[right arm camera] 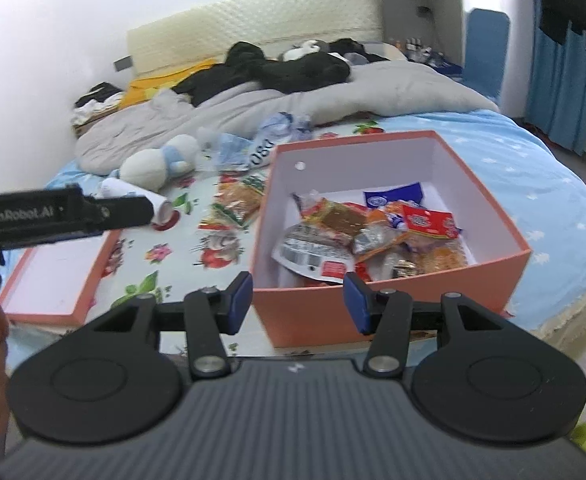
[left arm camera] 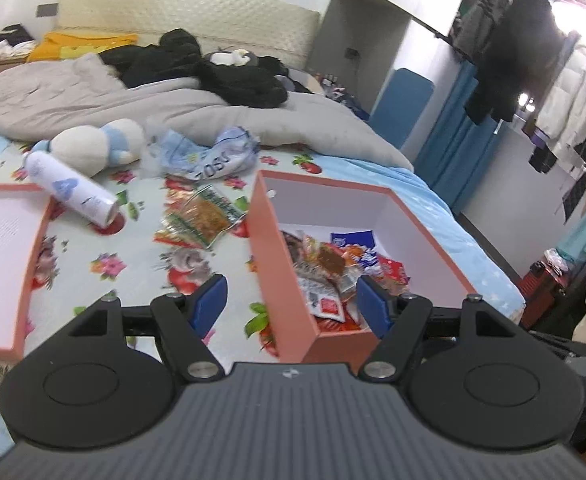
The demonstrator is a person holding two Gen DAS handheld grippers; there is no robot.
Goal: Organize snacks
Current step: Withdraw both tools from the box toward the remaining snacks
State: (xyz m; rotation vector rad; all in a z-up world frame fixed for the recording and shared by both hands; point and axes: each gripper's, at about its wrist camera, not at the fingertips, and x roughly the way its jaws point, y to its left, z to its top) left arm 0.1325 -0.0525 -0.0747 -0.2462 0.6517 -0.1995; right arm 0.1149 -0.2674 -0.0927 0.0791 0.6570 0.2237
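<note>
An orange box with white inner walls stands on the flowered bed sheet and holds several snack packets. One green and orange snack packet lies on the sheet left of the box. My left gripper hangs open above the box's near left corner, nothing between its blue pads. My right gripper is open and empty too, over the box's near wall. The left gripper's body shows at the left edge of the right wrist view.
The box's orange lid lies upturned on the left. A white spray can, a plush toy and crumpled blue-white bags lie beyond. A grey duvet with black clothes covers the far bed. The bed's edge runs along the right.
</note>
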